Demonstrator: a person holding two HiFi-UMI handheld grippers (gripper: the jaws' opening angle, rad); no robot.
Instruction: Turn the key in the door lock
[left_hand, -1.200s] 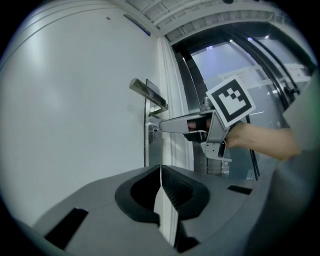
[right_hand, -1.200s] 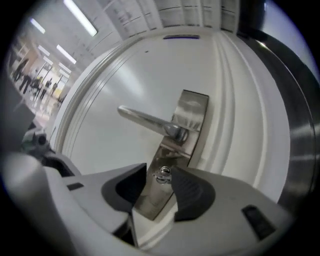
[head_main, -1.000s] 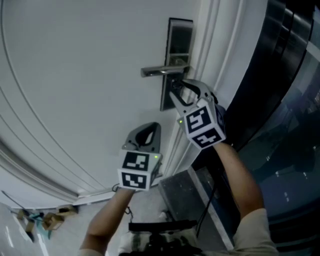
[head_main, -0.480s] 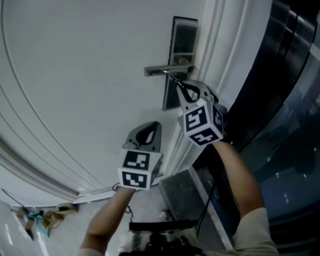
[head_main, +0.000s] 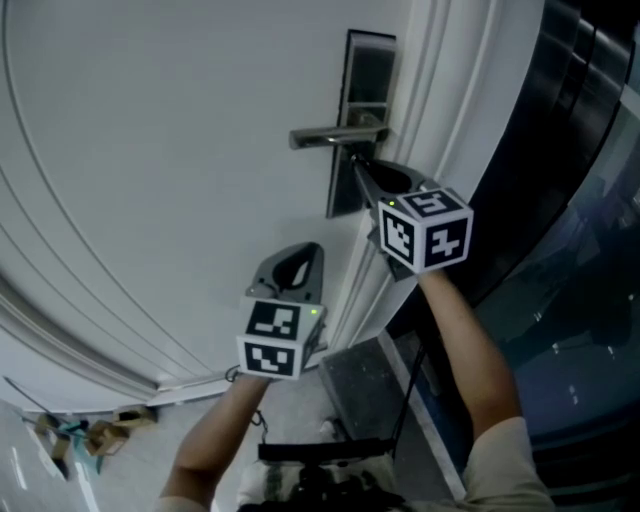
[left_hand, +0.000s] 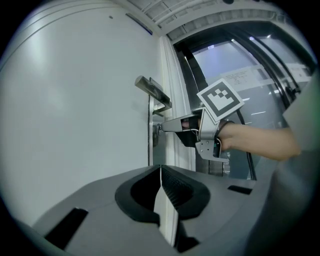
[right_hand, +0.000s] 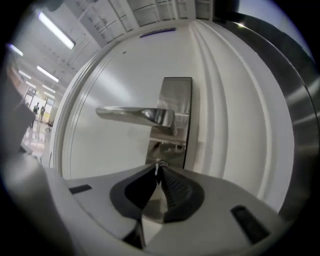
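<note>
A steel lock plate (head_main: 365, 80) with a lever handle (head_main: 330, 137) sits on the white door. Just below the handle, a small key (right_hand: 158, 164) sticks out of the plate. My right gripper (head_main: 357, 167) points level at the lock. Its jaws have just been closing from wide and then eased a touch, and its tips (right_hand: 159, 169) pinch the key. From the left gripper view it (left_hand: 162, 127) reaches the plate (left_hand: 150, 135) from the right. My left gripper (head_main: 297, 262) is shut and empty, lower down, close to the door face.
The moulded door frame (head_main: 425, 110) runs right of the lock, with dark glass panels (head_main: 570, 200) beyond it. A metal threshold (head_main: 365, 385) lies below. Cardboard scraps (head_main: 85, 435) lie on the floor at lower left.
The right gripper's jaws went from wide apart to pinched at the lock. It then rolled, so its marker cube now faces up. The left gripper has not moved.
</note>
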